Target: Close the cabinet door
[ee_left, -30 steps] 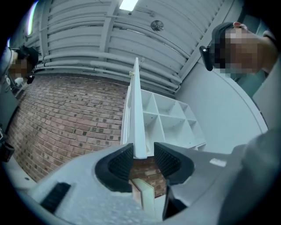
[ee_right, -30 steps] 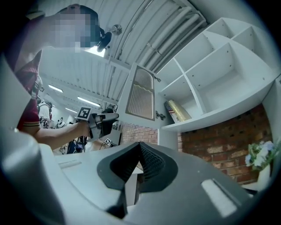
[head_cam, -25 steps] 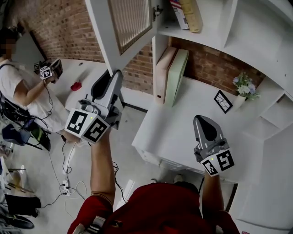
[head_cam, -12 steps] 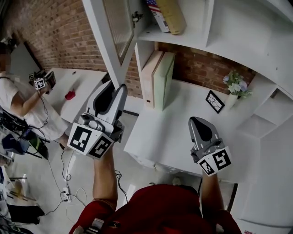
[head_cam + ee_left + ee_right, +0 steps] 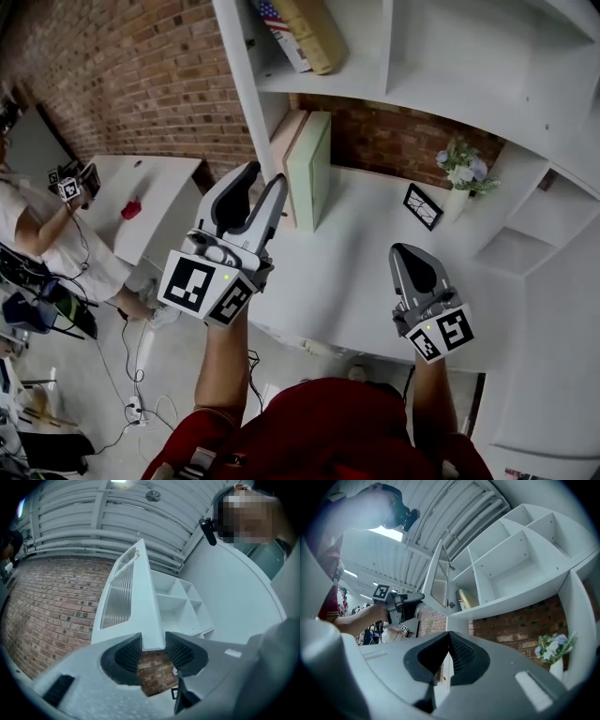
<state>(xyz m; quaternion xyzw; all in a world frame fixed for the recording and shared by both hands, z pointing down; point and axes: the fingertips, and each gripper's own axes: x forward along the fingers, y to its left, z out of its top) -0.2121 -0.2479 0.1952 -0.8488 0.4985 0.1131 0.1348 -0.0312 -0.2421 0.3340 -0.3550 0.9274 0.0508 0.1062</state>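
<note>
The white cabinet door [image 5: 140, 602] with a ribbed glass pane stands partly open, hinged on the shelf unit [image 5: 375, 56]. In the head view it shows nearly edge-on [image 5: 239, 56]; the right gripper view shows it [image 5: 439, 578] jutting out from the cabinet. My left gripper [image 5: 265, 174] is at the door's lower edge. In the left gripper view that edge sits between the jaws [image 5: 153, 639], which are opening, with the pads just beside it. My right gripper [image 5: 410, 251] hovers over the white desk [image 5: 356, 281], jaws shut [image 5: 449, 637] and empty.
Books [image 5: 300, 28] lie on the shelf behind the door. Upright binders [image 5: 305, 169] stand on the desk next to the left gripper. A small picture frame [image 5: 422, 206] and a flower vase [image 5: 459, 178] sit farther right. A person [image 5: 37, 225] stands at the left by a side table [image 5: 159, 202].
The door has swung from wide open toward the cabinet and now looks nearly edge-on. My left gripper travelled right with it and its jaws widened. The right gripper shifted only a little.
</note>
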